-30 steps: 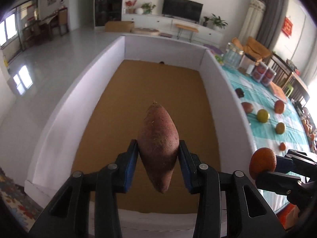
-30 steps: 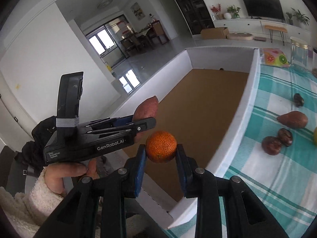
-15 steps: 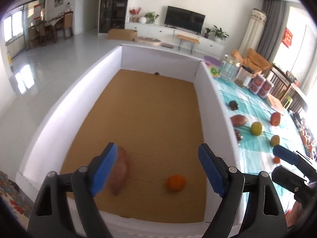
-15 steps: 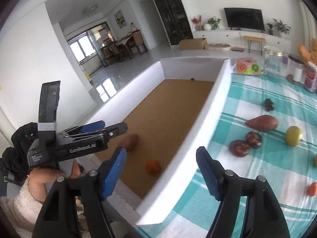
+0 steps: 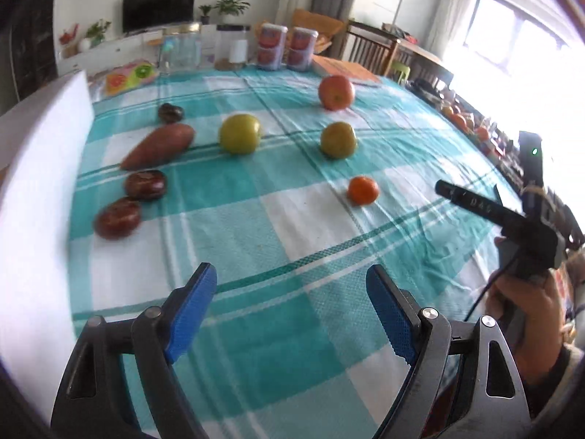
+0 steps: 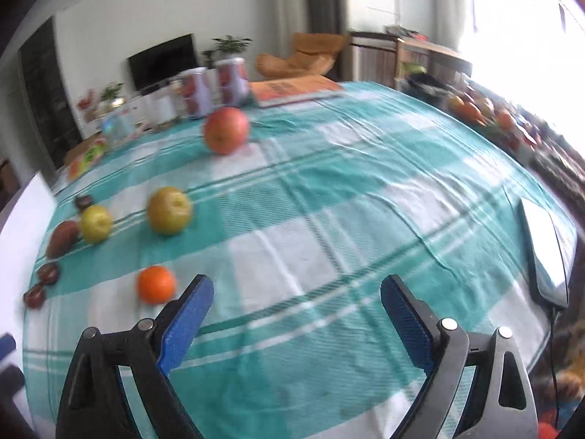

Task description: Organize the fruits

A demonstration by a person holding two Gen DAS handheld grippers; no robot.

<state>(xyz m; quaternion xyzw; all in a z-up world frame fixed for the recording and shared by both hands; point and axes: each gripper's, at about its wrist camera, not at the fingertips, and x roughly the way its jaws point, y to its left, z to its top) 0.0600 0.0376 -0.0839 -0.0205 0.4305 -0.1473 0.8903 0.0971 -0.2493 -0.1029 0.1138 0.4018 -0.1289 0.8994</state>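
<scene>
Both hand-held grippers (image 5: 290, 312), tablecloth (image 5: 299, 219) now.

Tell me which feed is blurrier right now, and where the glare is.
Right wrist view: heavier motion smear, the red apple and orange soft-edged, window glare blown out upper right. Left wrist view: milder blur, dark tomatoes streaked, the window washing out the right edge.
</scene>
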